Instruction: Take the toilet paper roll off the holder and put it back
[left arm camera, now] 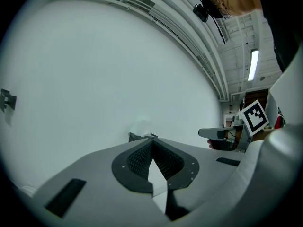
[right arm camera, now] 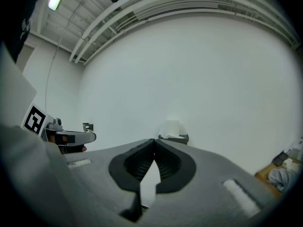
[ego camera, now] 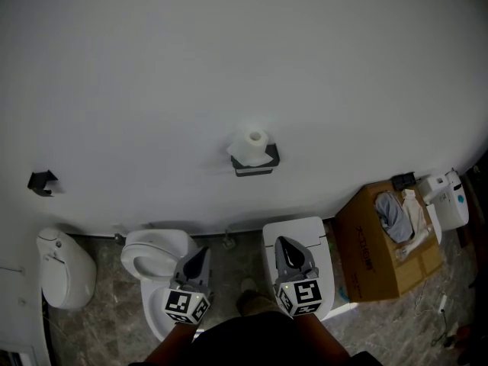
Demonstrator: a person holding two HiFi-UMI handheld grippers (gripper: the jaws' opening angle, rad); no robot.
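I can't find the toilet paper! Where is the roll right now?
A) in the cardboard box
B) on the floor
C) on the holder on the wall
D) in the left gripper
C: the roll stands on the holder, which is fixed to the wall, and no gripper touches it.

White wall (ego camera: 229,52), grey stone floor (ego camera: 107,320), toilet (ego camera: 162,244), cardboard box (ego camera: 367,259)

Mock-up bathroom set inside an industrial hall. A toilet paper roll (ego camera: 252,145) sits on a holder (ego camera: 258,166) fixed to a bare white wall (ego camera: 229,52). Below the holder to the left, a toilet (ego camera: 156,254) stands on a stone-pattern floor (ego camera: 107,311). Below the holder to the right is an open cardboard box (ego camera: 374,258). Above the holder are exposed ceiling pipes (left arm camera: 189,27) and a tube light (left arm camera: 253,64).
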